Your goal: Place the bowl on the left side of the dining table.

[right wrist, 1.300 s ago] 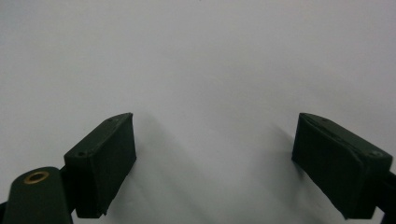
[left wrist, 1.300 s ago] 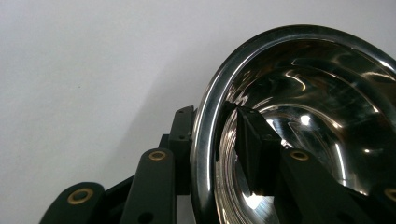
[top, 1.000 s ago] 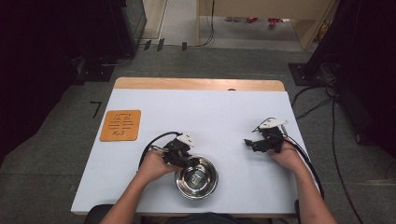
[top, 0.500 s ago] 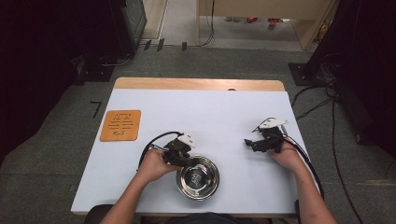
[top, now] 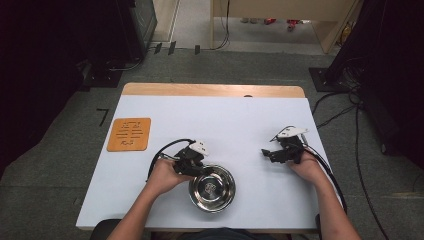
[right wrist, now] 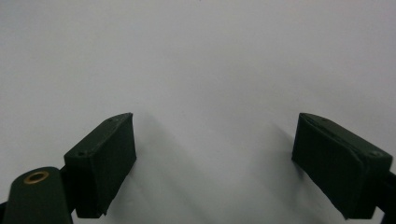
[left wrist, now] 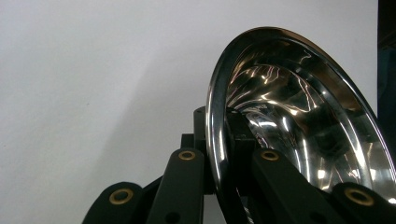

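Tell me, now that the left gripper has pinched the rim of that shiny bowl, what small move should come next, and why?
Probably a gentle lift. The left gripper is shut on the rim of the steel bowl, one jaw inside and one outside, so the grip looks ready. The bowl sits near the table's front edge, and the orange mat lies free to the left. The right gripper rests open, holding nothing.

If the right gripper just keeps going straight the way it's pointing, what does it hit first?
Probably nothing but bare tabletop. The right gripper has its jaws open with nothing between them, pointing left across the table. The steel bowl seems to lie nearer the person than that line, though depth is unclear.
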Tool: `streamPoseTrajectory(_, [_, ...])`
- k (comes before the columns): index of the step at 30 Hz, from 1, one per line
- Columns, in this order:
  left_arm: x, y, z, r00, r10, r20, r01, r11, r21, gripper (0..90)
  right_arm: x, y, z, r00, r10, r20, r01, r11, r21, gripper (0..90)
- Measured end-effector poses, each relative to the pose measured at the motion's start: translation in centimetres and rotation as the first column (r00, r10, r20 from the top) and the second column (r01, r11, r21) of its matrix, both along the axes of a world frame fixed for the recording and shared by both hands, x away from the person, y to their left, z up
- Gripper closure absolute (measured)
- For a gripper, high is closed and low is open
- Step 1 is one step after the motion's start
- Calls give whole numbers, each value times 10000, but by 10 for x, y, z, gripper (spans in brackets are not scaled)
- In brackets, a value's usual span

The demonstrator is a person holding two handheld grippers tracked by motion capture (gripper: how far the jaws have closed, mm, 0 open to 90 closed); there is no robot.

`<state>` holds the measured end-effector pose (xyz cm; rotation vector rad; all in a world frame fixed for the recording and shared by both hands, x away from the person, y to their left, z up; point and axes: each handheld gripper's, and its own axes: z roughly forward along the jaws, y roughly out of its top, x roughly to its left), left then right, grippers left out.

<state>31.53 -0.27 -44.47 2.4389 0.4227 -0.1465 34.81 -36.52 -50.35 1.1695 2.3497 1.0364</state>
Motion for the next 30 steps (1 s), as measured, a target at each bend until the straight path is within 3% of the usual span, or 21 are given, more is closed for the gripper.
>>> streamPoseTrajectory(30, [10,12,11,9988,445,203,-440,9987,-247,868,0,0,0,10000,-21,-14,21,10000,20,130])
